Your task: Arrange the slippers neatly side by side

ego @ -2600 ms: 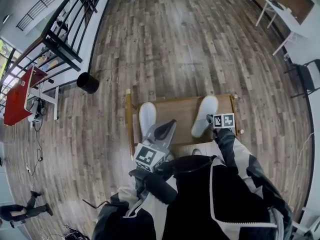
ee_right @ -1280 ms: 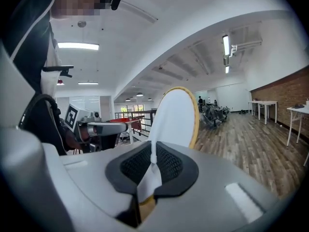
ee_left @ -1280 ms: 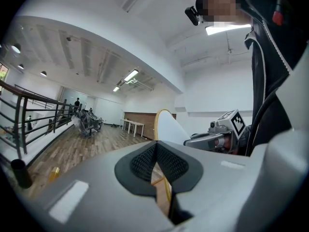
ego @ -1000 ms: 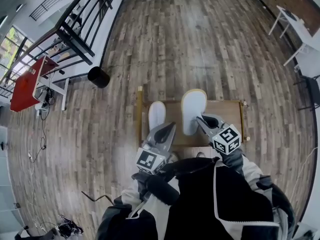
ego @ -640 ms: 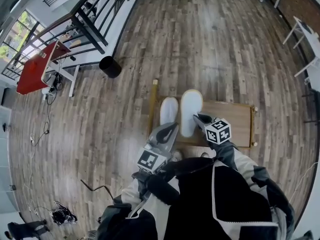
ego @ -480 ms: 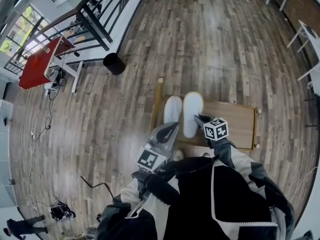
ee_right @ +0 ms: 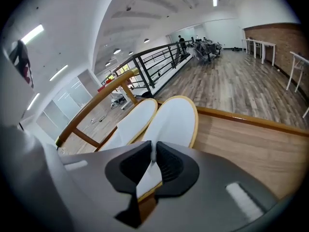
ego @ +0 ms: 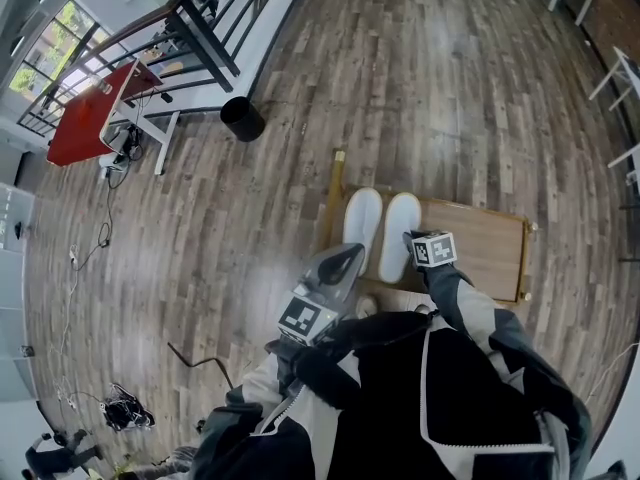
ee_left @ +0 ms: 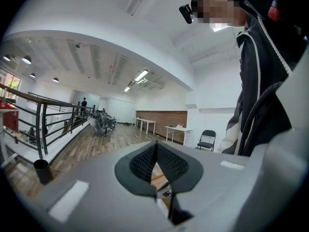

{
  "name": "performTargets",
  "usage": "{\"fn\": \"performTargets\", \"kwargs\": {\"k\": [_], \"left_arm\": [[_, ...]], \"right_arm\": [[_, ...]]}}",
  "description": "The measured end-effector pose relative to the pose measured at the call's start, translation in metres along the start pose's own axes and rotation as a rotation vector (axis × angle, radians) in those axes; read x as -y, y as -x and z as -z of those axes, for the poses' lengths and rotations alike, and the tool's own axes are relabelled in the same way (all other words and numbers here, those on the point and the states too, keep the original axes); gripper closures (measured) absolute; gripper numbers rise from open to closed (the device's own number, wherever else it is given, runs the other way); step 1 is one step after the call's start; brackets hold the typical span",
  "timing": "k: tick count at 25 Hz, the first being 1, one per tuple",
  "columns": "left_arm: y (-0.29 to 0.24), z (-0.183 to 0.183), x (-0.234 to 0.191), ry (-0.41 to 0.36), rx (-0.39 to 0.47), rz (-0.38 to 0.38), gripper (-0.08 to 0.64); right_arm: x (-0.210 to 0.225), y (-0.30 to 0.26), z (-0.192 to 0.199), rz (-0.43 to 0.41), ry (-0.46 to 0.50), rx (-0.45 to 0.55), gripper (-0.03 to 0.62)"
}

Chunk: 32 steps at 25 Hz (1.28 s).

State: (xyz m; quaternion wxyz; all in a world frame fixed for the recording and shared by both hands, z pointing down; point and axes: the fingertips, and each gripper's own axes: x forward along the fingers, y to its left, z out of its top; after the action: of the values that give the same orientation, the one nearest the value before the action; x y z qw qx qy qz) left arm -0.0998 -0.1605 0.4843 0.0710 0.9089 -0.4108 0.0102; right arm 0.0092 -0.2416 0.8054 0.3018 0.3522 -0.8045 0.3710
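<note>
The right gripper (ego: pixel 413 239) points down at the heel of the right slipper (ego: pixel 402 226). Its jaws have just been opening a little, yet only a narrow gap stands between them, and in the right gripper view (ee_right: pixel 153 158) the white heel edge of that slipper (ee_right: pixel 174 120) sits in the gap with a pad against each side. The left gripper (ego: pixel 347 257) is held level at the near left, close to the person's body. In the left gripper view (ee_left: pixel 155 149) its jaws are pressed together with nothing between them. The left slipper (ego: pixel 361 218) lies just beside the right one on its left, the long edges touching or nearly so, toes pointing far. The right gripper view shows the left slipper (ee_right: pixel 133 122) the same way, parallel to its mate. Both white slippers rest at the left end of a low wooden table (ego: pixel 485 253), whose right part is bare wood (ee_right: pixel 251 149). The table stands on a plank floor (ego: pixel 450 88). Well apart at the far left stand a black bin (ego: pixel 241 118), a red table (ego: pixel 85 118) and a dark railing (ego: pixel 205 28).
</note>
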Motion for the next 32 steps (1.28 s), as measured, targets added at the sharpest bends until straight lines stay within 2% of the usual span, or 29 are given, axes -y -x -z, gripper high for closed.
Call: {"fn": "performTargets", "kwargs": {"k": [8,13,19,23,26,27,29,32], "left_arm": [[0.001,0.003,-0.005,0.005,-0.013,0.006,0.541],[-0.001,0.003,-0.008,0.01,-0.016,0.014,0.541],[-0.017,0.014,-0.007,0.012,-0.015,0.054,0.541],[-0.035,0.012,0.004,0.037,-0.02,0.104,0.541],[-0.049,0.004,0.013,0.042,0.002,0.143,0.54],[-0.054,0.001,0.015,0.044,0.008,0.152,0.541],[-0.064,-0.003,0.021,0.051,0.017,0.169,0.541],[-0.079,-0.009,0.038,0.055,0.031,0.211,0.541]], "right_arm": [[-0.003,-0.02,0.0,0.012,0.057,-0.074,0.548],[-0.013,-0.023,0.003,-0.039,0.056,-0.08,0.462],[-0.017,-0.003,-0.006,-0.074,0.038,-0.046,0.442],[-0.03,0.035,-0.043,-0.132,0.044,0.094,0.462],[-0.045,0.095,-0.082,-0.211,0.041,0.283,0.541],[-0.05,0.119,-0.096,-0.235,0.062,0.358,0.583],[-0.063,0.167,-0.12,-0.255,0.138,0.487,0.588],[-0.075,0.23,-0.137,-0.218,0.243,0.605,0.588]]}}
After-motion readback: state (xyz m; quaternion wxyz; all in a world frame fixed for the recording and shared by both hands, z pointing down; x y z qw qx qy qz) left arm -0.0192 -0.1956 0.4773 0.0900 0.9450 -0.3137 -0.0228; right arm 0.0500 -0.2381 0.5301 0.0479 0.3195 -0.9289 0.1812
